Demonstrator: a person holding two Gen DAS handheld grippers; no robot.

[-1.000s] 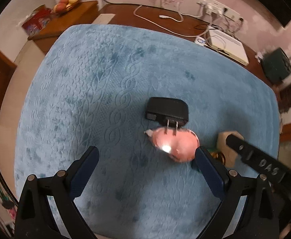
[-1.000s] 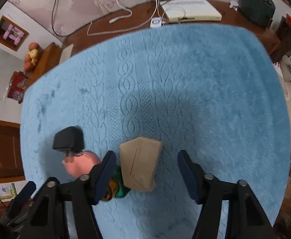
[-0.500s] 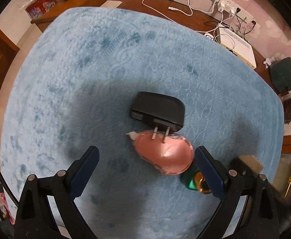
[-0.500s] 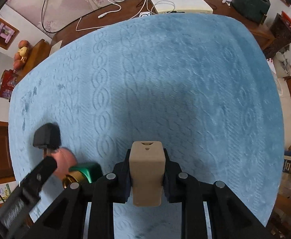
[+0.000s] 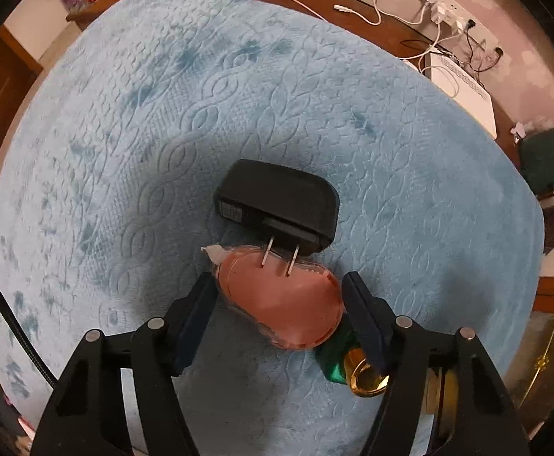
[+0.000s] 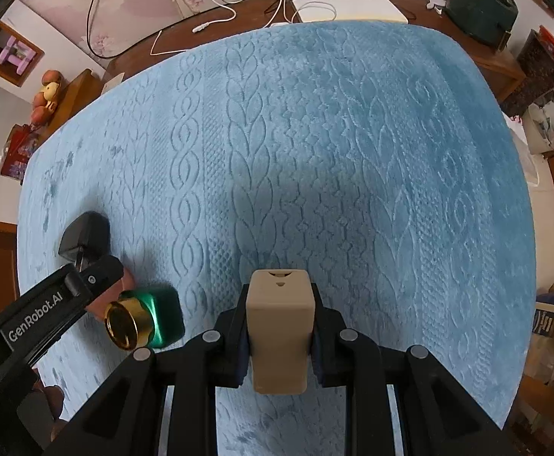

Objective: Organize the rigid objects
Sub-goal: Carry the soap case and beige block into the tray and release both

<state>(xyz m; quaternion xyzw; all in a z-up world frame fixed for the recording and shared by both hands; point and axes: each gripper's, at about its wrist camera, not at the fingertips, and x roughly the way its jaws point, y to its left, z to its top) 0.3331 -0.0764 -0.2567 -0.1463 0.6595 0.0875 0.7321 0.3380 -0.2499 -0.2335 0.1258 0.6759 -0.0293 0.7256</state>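
The right claw [image 6: 278, 336] is seen clamped on a tan block [image 6: 278, 326], its two pads pressed against the block's sides, the block held clear above the blue mat [image 6: 314, 152]; the left claw [image 5: 278, 296] is set down around a pink oval case [image 5: 282, 300] — its jaws have just been closing, the case lies between them, and the pads are seen right at its two ends, though whether they press on it cannot be told. The case is found on the mat, toward the mat's near edge in the left wrist view; the two metal prongs of a black plug adapter [image 5: 277, 201] are laid over the case's far rim, the adapter's body lying just beyond it. A green bottle with a gold cap [image 6: 144, 321] is lying on its side just beside the case, partly hidden behind the left claw's right finger [image 5: 364, 319]. The mat is spread over a wooden table [image 6: 239, 19]; white cables [image 6: 216, 15] and a white flat device [image 6: 347, 5] are seen along the table's far edge — beyond the mat.
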